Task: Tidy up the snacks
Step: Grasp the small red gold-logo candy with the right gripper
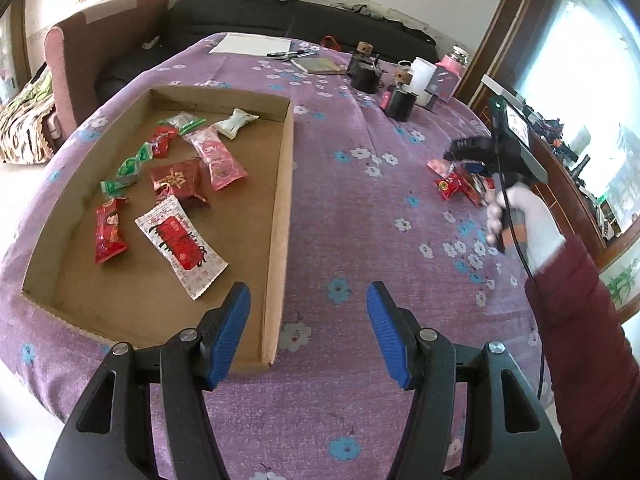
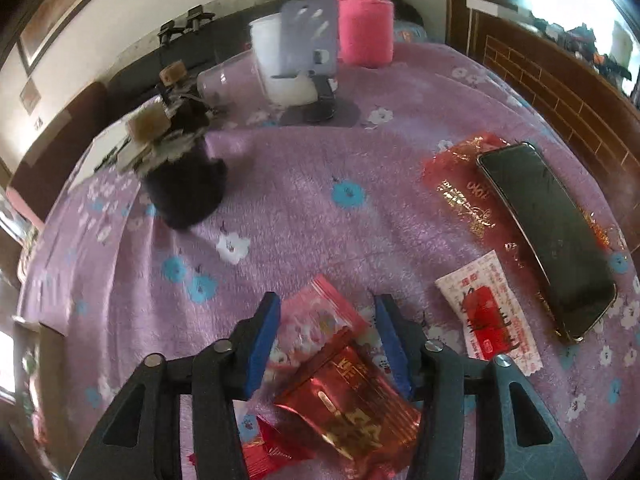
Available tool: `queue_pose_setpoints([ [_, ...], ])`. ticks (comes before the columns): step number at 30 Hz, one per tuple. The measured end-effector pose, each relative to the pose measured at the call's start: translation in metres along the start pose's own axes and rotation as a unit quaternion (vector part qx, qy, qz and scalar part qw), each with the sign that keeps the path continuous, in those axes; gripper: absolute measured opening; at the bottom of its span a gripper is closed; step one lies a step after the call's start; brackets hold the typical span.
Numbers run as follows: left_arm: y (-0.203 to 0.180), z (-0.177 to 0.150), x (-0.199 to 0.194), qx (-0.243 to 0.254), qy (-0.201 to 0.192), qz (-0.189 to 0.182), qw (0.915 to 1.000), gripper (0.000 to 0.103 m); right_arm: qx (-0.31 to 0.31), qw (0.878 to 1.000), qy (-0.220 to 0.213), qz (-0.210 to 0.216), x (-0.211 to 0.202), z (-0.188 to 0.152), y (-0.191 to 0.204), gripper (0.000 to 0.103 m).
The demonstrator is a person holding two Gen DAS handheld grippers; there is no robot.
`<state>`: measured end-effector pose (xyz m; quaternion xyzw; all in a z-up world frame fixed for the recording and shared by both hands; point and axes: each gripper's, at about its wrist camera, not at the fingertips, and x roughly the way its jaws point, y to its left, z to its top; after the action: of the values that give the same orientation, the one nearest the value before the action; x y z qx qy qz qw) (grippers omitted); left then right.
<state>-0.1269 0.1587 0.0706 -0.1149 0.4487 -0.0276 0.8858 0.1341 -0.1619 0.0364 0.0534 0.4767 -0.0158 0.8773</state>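
Purple flowered cloth [image 1: 340,208] covers the table. On it a shallow cardboard tray [image 1: 280,208] holds eight or so wrapped snacks, among them a white-and-red packet [image 1: 182,250] nearest the left gripper [image 1: 308,330], whose blue pads stand wide apart and empty above the tray's near corner. The right gripper [image 2: 326,346] hangs over a loose pile, jaws spread around a pink packet [image 2: 316,320] and a shiny red packet [image 2: 352,404]; whether the pads touch either is unclear through the blur. The pile's lower wrappers are cut off by the frame. A dark phone [image 2: 548,236] partly hides a red envelope [image 2: 460,184].
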Motion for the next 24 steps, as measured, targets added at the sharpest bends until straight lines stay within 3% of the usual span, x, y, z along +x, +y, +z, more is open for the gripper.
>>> queue_pose_setpoints([
  [5, -0.007, -0.001, 0.012, 0.004, 0.011, -0.017, 0.9998, 0.059, -0.066, 0.996, 0.036, 0.051, -0.035, -0.055, 0.017, 0.036],
  [7, -0.014, -0.002, 0.018, 0.010, 0.017, -0.024, 0.9995, 0.060, -0.080, 0.989, 0.062, 0.109, -0.055, -0.083, 0.019, 0.038],
  [9, -0.018, -0.003, 0.017, 0.020, 0.012, -0.023, 0.9995, 0.061, -0.063, 0.980, 0.055, 0.178, -0.077, -0.096, 0.007, 0.036],
  [11, -0.021, -0.004, 0.016, 0.021, 0.015, -0.033, 0.9991, 0.061, -0.058, 0.985, 0.004, 0.165, -0.101, -0.101, -0.012, 0.038],
  [13, -0.025, -0.005, 0.016, 0.028, 0.016, -0.036, 0.9988, 0.061, -0.072, 0.989, -0.038, 0.124, -0.116, -0.107, -0.026, 0.049],
  [19, -0.037, -0.008, 0.015, 0.045, 0.014, -0.039, 0.9981, 0.061, -0.077, 0.989, -0.012, 0.123, -0.104, -0.122, -0.043, 0.049],
  [24, -0.046, -0.010, 0.016, 0.061, 0.015, -0.033, 0.9975, 0.061, -0.058, 0.984, 0.001, 0.167, -0.117, -0.148, -0.039, 0.049],
])
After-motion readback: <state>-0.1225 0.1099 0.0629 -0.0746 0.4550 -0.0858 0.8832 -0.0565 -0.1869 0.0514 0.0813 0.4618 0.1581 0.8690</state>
